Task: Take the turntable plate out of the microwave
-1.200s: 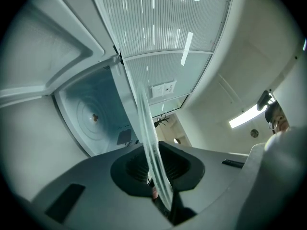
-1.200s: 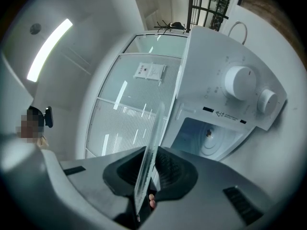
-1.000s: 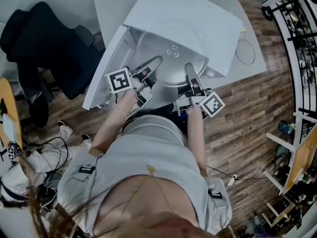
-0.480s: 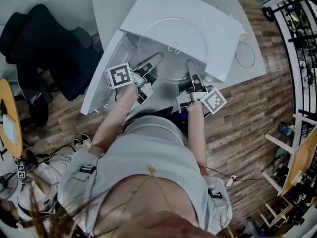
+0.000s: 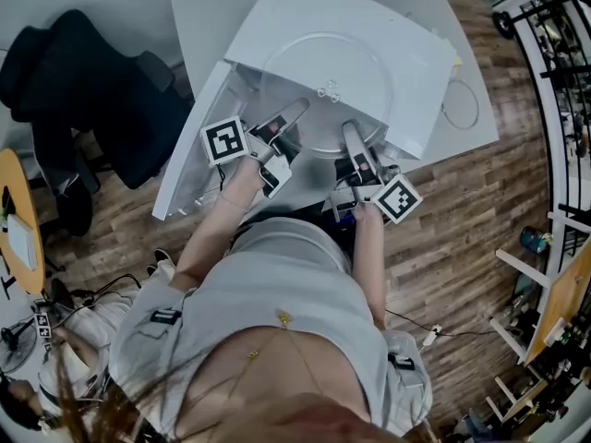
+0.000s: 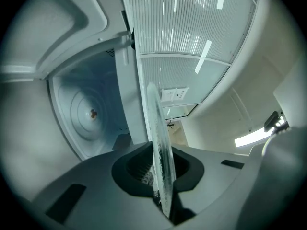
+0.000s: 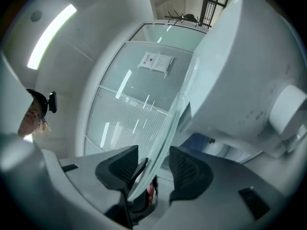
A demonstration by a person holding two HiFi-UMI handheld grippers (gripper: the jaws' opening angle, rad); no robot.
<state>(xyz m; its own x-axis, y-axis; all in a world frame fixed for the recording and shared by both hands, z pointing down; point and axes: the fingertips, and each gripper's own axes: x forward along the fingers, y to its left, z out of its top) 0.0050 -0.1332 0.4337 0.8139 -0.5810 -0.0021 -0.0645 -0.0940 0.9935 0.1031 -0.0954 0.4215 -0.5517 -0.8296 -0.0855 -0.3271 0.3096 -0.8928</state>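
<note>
**Releasing a glass plate one side at a time**

Seen from above, the turntable plate (image 5: 323, 86) was out of the cavity and appeared to lie across the top panel of the microwave (image 5: 416, 63). Its near rim overhung the front edge beside the open door (image 5: 185, 169). Whether it rested on the panel or hung just clear of it could not be told. The left gripper (image 5: 297, 111) had its fingers (image 6: 136, 174) clamped on the rim, having just tightened a little. The right gripper (image 5: 349, 129) had just been opening. Its fingers (image 7: 189, 169) stood apart with the rim between them, one pad close against the glass and the other clear. The step in hand looked like a release on the right. To go well, it needed the plate's weight on the panel first, since a single grip at the edge of smooth glass would let the far side sag or slip. The left side was best kept level and firm. The right was best drawn straight back along the plane of the plate, so that no pad caught the rim and dragged it toward the overhang
</note>
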